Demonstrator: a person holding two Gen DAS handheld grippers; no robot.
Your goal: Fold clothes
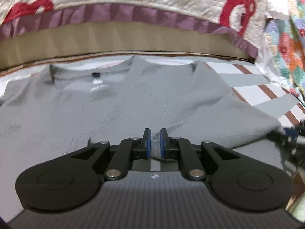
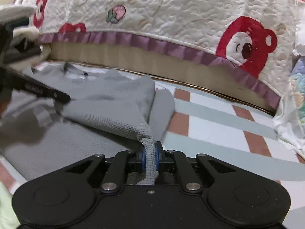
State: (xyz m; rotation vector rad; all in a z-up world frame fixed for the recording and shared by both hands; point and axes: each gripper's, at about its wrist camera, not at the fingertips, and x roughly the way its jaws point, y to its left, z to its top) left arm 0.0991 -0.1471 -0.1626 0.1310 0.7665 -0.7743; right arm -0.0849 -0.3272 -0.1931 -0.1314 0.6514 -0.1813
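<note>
A grey knit shirt (image 1: 114, 105) lies spread on the striped bed sheet, collar and label toward the far edge. My left gripper (image 1: 155, 133) is shut on a pinch of the shirt's fabric near its lower middle. My right gripper (image 2: 150, 148) is shut on a bunched corner of the same grey shirt (image 2: 114, 103), which is lifted and drawn toward me. The left gripper (image 2: 28, 87) shows at the left of the right wrist view, blurred. The right gripper (image 1: 293, 135) shows at the right edge of the left wrist view.
A white quilt with red bears and a purple frill (image 2: 171, 19) hangs along the far side above a beige band (image 1: 133, 38). The striped sheet (image 2: 219, 118) extends to the right. A floral cloth (image 1: 293, 38) hangs at the far right.
</note>
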